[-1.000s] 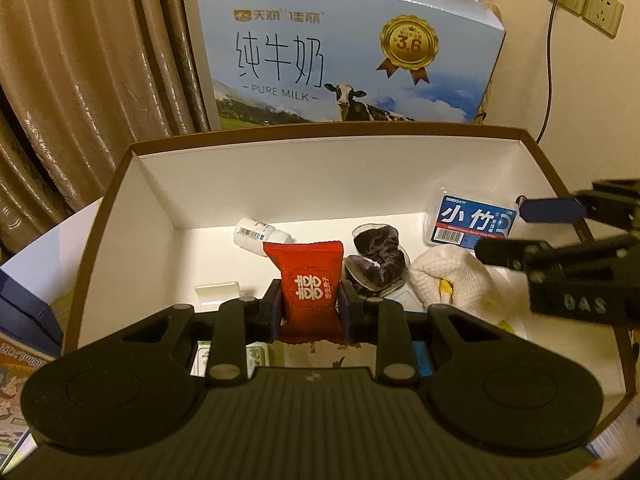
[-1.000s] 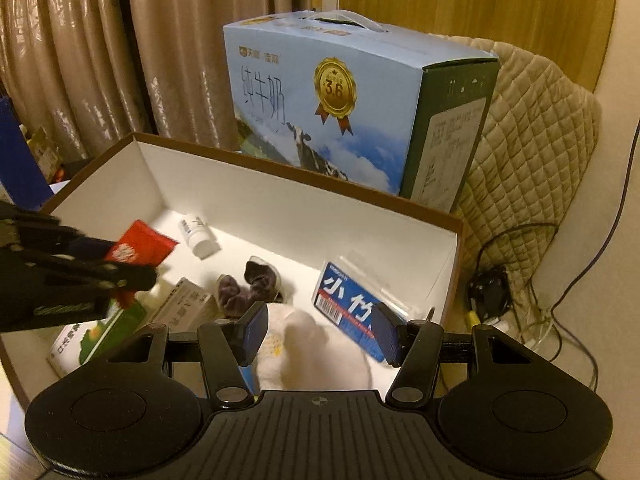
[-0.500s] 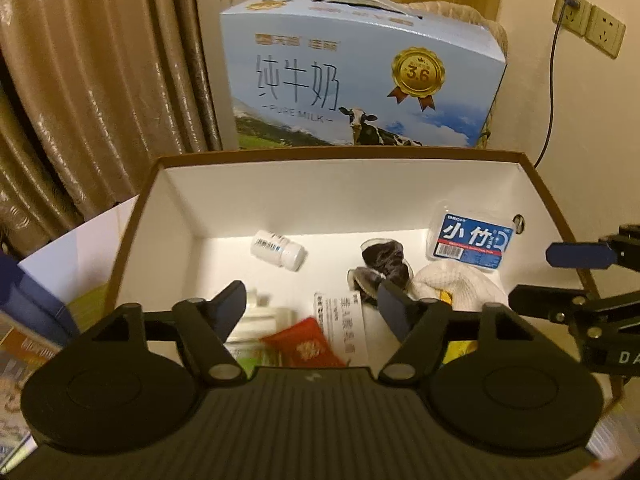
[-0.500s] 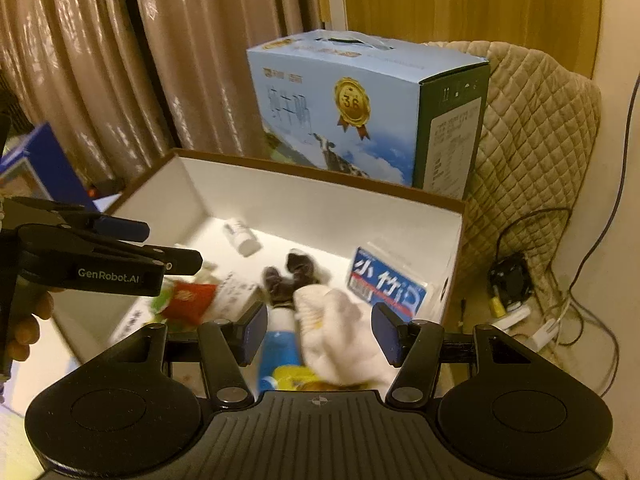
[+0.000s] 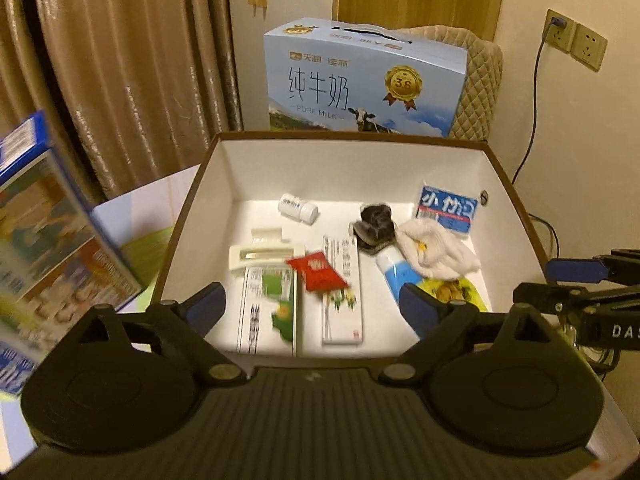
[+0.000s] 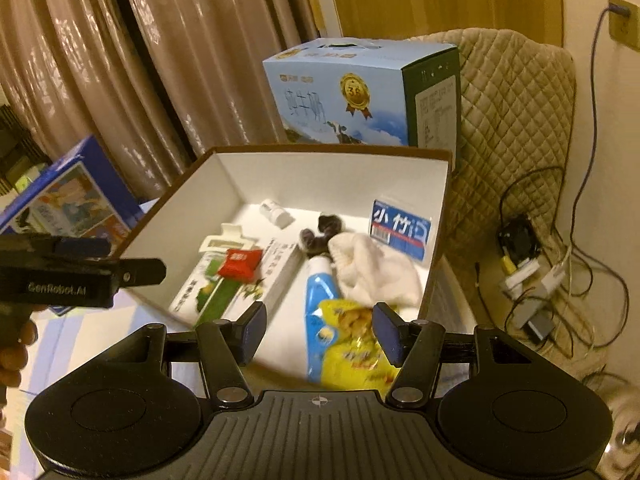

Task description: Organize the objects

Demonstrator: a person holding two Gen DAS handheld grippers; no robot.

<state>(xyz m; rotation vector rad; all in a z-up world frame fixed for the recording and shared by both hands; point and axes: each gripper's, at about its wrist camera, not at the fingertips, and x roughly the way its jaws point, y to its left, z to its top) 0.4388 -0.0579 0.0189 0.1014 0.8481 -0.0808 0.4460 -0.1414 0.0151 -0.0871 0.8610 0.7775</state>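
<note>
The left gripper (image 5: 312, 306) hangs above the near edge of the open box (image 5: 352, 138), level, jaws wide and empty. The red packet (image 5: 318, 271) lies inside, across two long cartons near the box's near left corner. The right gripper (image 6: 318, 330) hovers over the near right corner, above the yellow snack bag (image 6: 352, 346), jaws likewise spread with nothing between them.
</note>
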